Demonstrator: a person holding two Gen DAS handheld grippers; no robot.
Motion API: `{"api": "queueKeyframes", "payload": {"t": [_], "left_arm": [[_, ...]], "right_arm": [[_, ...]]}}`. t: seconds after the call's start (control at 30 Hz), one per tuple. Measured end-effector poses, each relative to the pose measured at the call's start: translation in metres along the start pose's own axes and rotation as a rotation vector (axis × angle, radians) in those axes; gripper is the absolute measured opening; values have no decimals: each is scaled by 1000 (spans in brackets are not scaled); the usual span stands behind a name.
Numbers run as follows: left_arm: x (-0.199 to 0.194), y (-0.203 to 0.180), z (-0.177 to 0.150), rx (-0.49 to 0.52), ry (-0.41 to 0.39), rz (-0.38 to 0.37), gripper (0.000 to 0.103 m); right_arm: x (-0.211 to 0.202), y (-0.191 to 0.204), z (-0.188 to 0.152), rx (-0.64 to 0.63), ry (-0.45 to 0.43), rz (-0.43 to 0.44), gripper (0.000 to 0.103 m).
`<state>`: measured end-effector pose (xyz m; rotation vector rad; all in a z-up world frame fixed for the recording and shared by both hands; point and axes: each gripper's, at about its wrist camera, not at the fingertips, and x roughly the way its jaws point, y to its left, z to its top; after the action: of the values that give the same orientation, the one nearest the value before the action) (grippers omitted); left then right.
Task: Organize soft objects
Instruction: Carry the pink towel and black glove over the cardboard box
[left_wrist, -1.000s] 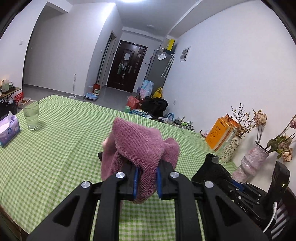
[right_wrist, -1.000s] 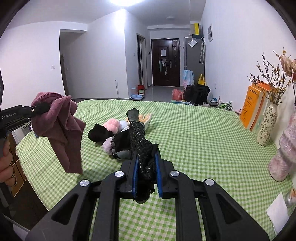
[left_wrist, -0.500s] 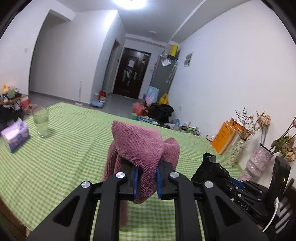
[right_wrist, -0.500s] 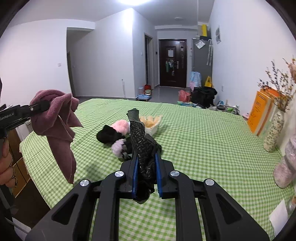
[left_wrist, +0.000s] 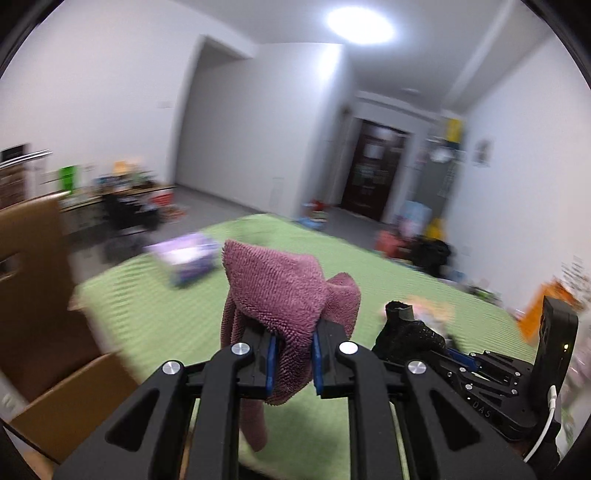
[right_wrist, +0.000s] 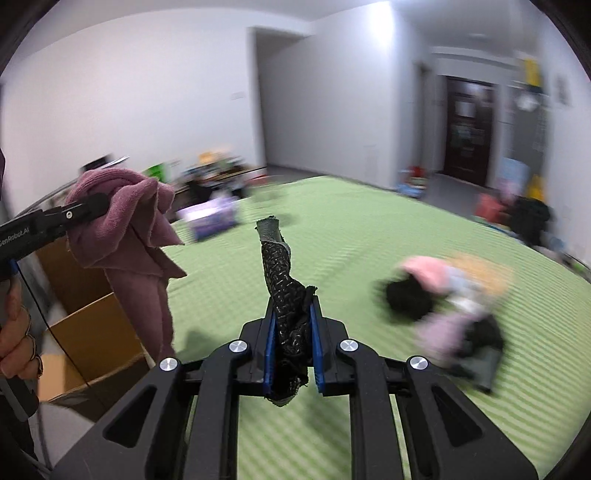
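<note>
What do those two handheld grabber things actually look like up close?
Both are matte black frames with silver round bolts and blue pads lining the fingers. The left gripper carries white lettering on its side, seen from the right camera. The right gripper has a white cable at its rear. The hand wears rings.

A mauve-pink looped terry towel (left_wrist: 284, 295) is showing at the centre of the left wrist frame, between the royal-blue rubber pads (left_wrist: 271, 363) of the matte black left gripper (left_wrist: 293, 363). In the centre of the right wrist frame a glossy black diamond-quilted cloth (right_wrist: 282, 284), grey-green at its top edge, is sitting between the blue pads of the black right gripper (right_wrist: 291, 354). A green-and-white checked tablecloth (right_wrist: 369, 236) is filling mid-frame. At right, a blurred heap of pink, black, lilac and yellow soft things (right_wrist: 447, 295) is lying. A tan cardboard box (right_wrist: 88, 339) is showing at lower left.
</note>
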<state>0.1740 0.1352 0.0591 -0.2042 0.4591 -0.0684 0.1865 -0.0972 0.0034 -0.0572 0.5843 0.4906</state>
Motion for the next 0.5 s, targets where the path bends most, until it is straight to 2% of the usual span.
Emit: {"api": "queueKeyframes", "payload": {"t": [0.1,0.17,0.27,0.33,0.37,0.5], "left_arm": [[-34,57,-5,-71,-29,187,12],[-62,94,-13,-123,-59,337,12],[-91,138,-27,-210,-58,502,12],[-108,170,-30,-314,-60,611,12],[-115,180,-31,-349,-80,623,12],[-123,202,-31,-362,-73,695,12]], "right_arm": [[39,53,13,-85,29,155,16],[64,97,20,-159,55,271,16],[93,160,27,-256,99,454,16],[105,195,28,-316,118,551,16],[109,209,27,-346,126,580,16],[113,234,21,-410,139,642,16]]}}
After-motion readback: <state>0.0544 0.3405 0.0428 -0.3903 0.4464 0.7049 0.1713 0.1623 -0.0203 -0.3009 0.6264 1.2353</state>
